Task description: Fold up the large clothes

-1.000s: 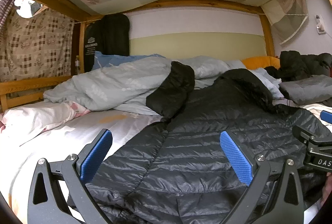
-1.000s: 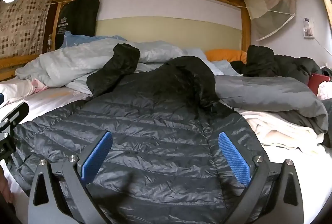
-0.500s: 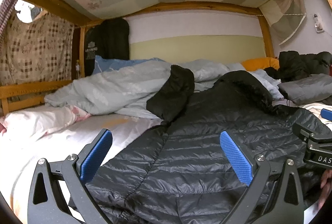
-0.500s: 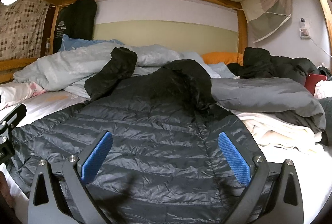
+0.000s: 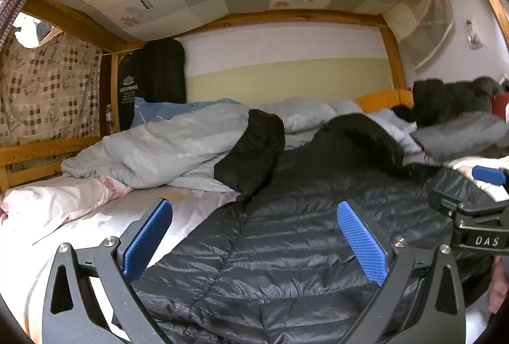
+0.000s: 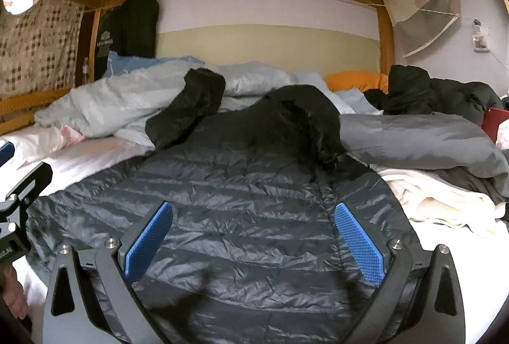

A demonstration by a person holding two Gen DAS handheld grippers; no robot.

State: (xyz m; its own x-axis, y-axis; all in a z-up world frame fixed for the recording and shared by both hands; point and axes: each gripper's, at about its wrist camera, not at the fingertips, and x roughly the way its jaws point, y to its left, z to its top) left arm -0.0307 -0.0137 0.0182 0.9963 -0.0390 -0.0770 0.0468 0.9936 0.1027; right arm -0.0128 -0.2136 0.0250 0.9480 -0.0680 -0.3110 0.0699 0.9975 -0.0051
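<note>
**While Both Grippers Hover: Down Jacket, Unfolded, On Bed**

While nothing is yet gripped, the item stands as follows. Item: dark quilted down jacket (image 6: 248, 216), spread flat across the white sheet (image 5: 95, 232) of a bunk bed, hood (image 6: 302, 111) toward the far wall, one sleeve (image 6: 187, 108) thrown up onto the pale blue duvet (image 5: 165, 146). Neighbouring stock: grey garment (image 6: 413, 140) and white folded cloth (image 6: 439, 200) just beside the jacket's right edge; orange pillow (image 6: 356, 81) further back.

Risks, as judged:
- Slick shell fabric may slide from the pads if only a thin layer is pinched.
- The raised sleeve rests on the duvet; pulling it could drag bedding along.
- A grab at the right edge could catch the white cloth too.
- Trapped air in the down may make any fold spring open.

Pose:
- Left gripper (image 5: 254, 235): fingers spread wide, holding nothing, low over the jacket's left hem region, straddling the jacket edge and bare sheet.
- Right gripper (image 6: 251, 235): fingers likewise wide apart and empty, level, low over the jacket's lower body, pointing toward the hood.
- Each gripper appears at the margin of the other's view, near side by side.
</note>
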